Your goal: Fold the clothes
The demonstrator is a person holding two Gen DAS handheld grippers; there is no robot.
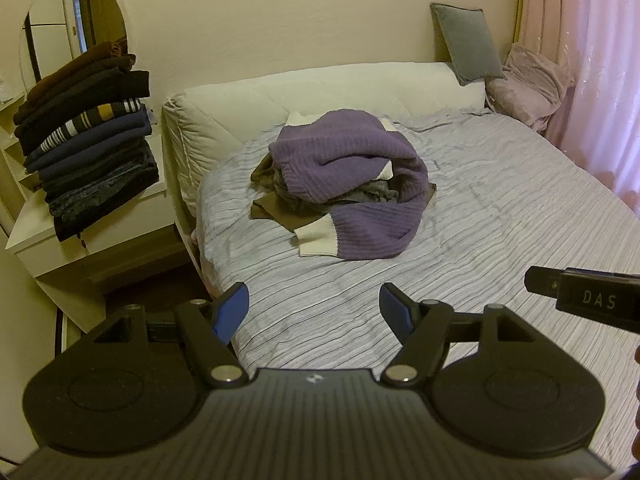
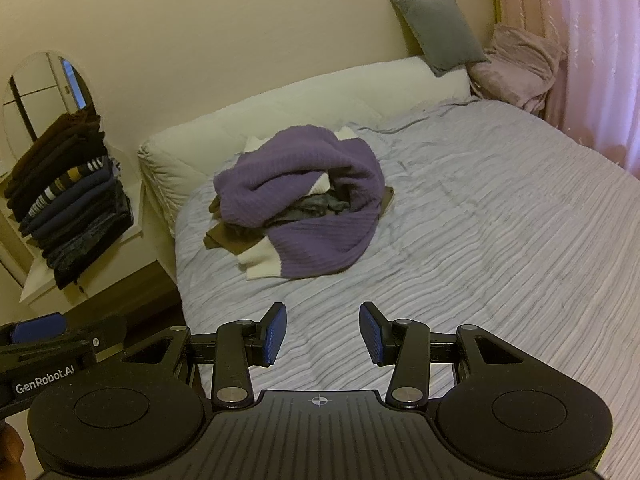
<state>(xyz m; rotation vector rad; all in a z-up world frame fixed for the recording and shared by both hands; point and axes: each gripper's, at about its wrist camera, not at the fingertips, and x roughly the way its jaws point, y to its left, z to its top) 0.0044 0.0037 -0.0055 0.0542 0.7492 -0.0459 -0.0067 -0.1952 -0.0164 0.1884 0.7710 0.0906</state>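
Note:
A crumpled purple sweater (image 1: 352, 176) with cream cuffs lies on top of a small heap of olive and grey clothes on the striped bed (image 1: 500, 232). The same purple sweater (image 2: 304, 204) shows in the right wrist view, left of the bed's (image 2: 500, 240) middle. My left gripper (image 1: 314, 300) hovers open over the bed's near edge, well short of the heap, with nothing between its blue pads. Beside it, my right gripper (image 2: 323, 320) is open and empty too, also short of the heap. Each gripper's body shows at the edge of the other's view.
A tall stack of folded dark clothes (image 1: 88, 136) sits on a white side table (image 1: 36, 236) left of the bed, in front of an oval mirror (image 1: 60, 12). A grey cushion (image 1: 468, 44) and a pink blanket (image 1: 528, 84) lie at the headboard; pink curtains (image 1: 592, 60) hang at right.

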